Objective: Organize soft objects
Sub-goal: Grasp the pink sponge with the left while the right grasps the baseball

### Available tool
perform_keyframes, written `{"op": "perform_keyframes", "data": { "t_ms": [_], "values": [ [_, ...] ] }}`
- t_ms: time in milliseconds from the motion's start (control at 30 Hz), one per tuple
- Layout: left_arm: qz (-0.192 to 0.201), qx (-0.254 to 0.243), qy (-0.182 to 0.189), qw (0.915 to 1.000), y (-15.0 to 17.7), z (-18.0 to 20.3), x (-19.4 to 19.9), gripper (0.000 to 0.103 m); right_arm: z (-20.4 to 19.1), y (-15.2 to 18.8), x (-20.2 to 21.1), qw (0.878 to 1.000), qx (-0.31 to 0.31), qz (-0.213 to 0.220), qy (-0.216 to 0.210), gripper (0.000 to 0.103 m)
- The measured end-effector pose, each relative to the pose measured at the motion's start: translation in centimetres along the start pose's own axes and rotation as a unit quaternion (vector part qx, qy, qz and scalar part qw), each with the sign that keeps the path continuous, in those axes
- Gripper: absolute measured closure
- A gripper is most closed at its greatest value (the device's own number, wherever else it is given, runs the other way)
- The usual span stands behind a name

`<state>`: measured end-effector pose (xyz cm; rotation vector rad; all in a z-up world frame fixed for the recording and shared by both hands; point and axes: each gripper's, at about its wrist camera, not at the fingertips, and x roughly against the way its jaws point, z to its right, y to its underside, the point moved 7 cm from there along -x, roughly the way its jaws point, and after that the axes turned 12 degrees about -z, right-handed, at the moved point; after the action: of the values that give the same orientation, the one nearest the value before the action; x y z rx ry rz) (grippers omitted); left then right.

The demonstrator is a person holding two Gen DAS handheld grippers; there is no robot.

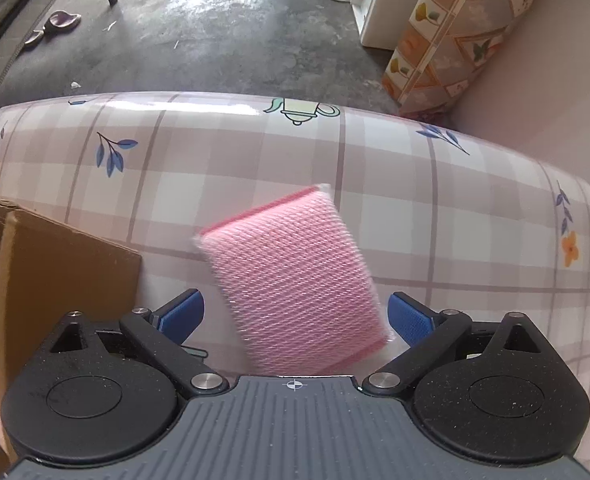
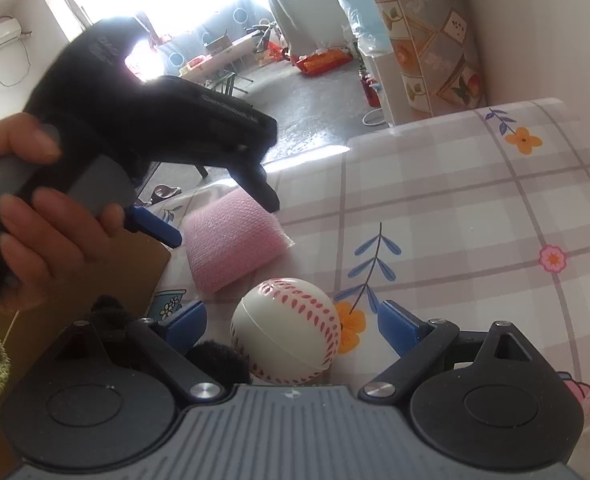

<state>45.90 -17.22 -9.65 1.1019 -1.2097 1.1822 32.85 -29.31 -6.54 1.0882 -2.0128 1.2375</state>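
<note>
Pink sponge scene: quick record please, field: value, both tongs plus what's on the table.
surface: table with plaid floral cloth
pink sponge: lying on the cloth, between the open fingers of the left tongs, contact not clear
baseball: on the cloth, between the open fingers of the right tongs, not gripped
cardboard box: at the left edge, beside the sponge
left hand: holding the left tongs' handle
</note>
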Motion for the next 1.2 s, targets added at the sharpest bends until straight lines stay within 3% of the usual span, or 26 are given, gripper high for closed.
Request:
{"op": "perform_keyframes", "data": {
  "t_ms": [233,333,467,767,1200],
  "values": [
    [-0.013,0.010,-0.010,0.9998,-0.4,-0.5,-0.7,0.003,-0.1,-0.1,0.2,1.000,0.002,0.005,-0.002,0.008],
    [-0.022,0.020,0.004,0.9996,-0.8,-0.4,-1.5,0.003,0.0,0.0,0.1,1.000,0.004,0.006,0.000,0.009],
    [-0.021,0.018,0.004,0.9996,-1.0,0.1,-1.9,0.002,0.3,0.0,0.1,1.000,-0.002,0.006,-0.001,0.019],
    [-0.027,0.020,0.016,0.9993,-1.2,1.0,-2.0,0.002,0.4,-0.1,0.1,1.000,-0.006,0.011,-0.009,0.021],
    [-0.022,0.028,-0.009,0.9993,-1.8,0.6,-3.5,0.009,0.3,0.0,-0.7,0.999,-0.015,0.000,-0.033,0.032]
  ]
}}
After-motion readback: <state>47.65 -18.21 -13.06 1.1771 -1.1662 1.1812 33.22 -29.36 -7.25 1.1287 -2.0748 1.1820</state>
